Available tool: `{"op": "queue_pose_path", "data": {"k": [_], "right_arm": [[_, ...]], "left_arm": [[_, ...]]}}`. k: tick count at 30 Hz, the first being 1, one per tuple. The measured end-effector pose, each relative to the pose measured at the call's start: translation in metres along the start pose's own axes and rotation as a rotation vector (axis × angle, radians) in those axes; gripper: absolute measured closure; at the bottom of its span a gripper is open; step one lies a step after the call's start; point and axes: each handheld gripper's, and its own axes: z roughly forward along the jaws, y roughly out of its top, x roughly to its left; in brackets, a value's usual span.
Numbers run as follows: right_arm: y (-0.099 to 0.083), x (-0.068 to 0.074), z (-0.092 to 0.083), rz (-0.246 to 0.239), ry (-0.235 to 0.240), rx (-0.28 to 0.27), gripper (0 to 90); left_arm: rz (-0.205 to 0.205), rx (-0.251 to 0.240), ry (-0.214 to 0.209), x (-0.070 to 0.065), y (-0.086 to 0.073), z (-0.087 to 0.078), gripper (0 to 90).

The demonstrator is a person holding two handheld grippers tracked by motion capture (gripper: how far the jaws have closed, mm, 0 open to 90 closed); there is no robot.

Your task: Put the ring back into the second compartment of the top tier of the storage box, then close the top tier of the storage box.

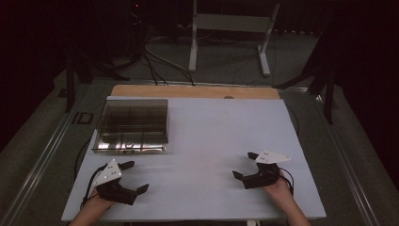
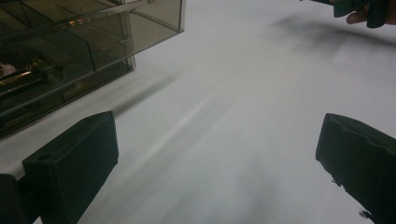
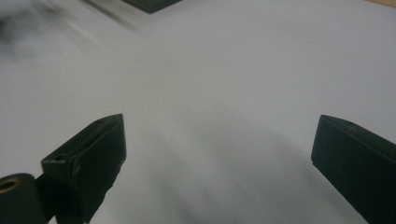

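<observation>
Smoked-plastic box [image 1: 131, 126] beyond left gripper [image 1: 134, 177]

The smoked clear box [image 1: 131, 126] is the 1 obstacle on the white bench [image 1: 221, 132], standing at its far left part. To the right of the box the bench surface runs bare to the right edge, so a tool could pass there freely. Just in front of the box a strip of bare surface lies between its front wall and the left tool [image 1: 134, 177], which hovers near it with jaws spread wide. The right tool [image 1: 245, 165], jaws also wide apart, sits well to the right of the box, with open surface between the 2 tools.

In the left gripper view the box [image 2: 70, 51] rises at the upper left, beside that tool's left jaw; bare bench lies ahead.
</observation>
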Motion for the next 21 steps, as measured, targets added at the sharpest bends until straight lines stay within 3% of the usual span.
{"op": "queue_pose_path", "data": {"k": [21], "right_arm": [[0.0014, 0.0003, 0.0020, 0.000, 0.018, -0.005, 3.6]], "left_arm": [[0.006, 0.008, -0.006, -0.0015, -0.0006, 0.0001, 0.0]]}}
